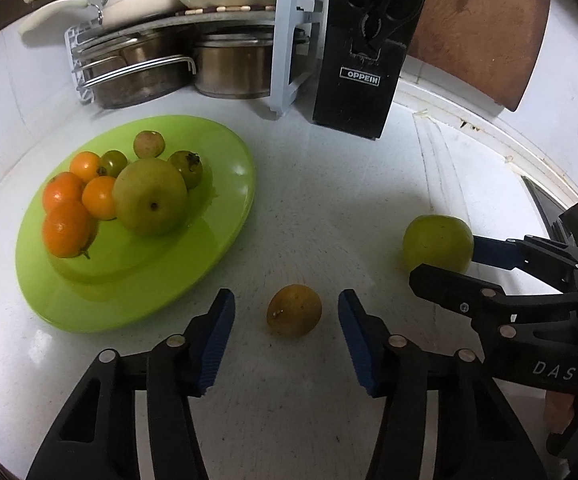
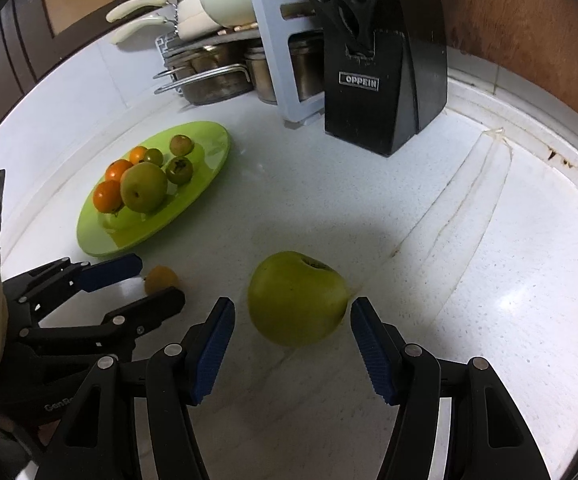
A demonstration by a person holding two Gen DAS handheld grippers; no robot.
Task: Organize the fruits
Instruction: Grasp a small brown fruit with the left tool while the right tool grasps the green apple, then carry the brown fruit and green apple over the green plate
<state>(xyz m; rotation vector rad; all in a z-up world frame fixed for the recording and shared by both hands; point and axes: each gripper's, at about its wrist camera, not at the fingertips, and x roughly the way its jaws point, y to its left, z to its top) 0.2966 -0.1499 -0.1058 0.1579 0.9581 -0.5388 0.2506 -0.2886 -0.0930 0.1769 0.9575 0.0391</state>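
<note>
**On the white counter: most fruit already on the plate, two pieces left**

On the left side of the white counter (image 1: 329, 200) lies the green plate (image 1: 225, 184), and it already carries most of the fruit: several oranges (image 1: 67, 228), one big green apple (image 1: 149, 202) in the middle, and a few small greenish-brown fruits (image 1: 187, 168) behind it. They sit close together, some of them touching. This part of the task looks done.

Just to the right of the plate, a small yellow-orange fruit (image 1: 293, 311) rests on the counter, apart from the plate. The left gripper (image 1: 286, 338) is released; its two blue pads (image 1: 217, 344) stand on either side of this fruit with a clear gap on both sides, so nothing is grasped yet.

Further to the right, a second green apple (image 2: 297, 298) also lies on the counter, well apart from the plate. The right gripper (image 2: 293, 352) is released too. Its pads (image 2: 213, 354) are around the apple, very near to it, but I cannot tell whether the right pad already touches the skin.

Behind everything, against the wall, stand a rack with pots (image 1: 177, 68) and a black knife block (image 1: 359, 60).

In my judgement the task is near the end: two fruits remain, and each still has to be gripped, lifted and set on the plate, where free room shows at the front.
</note>
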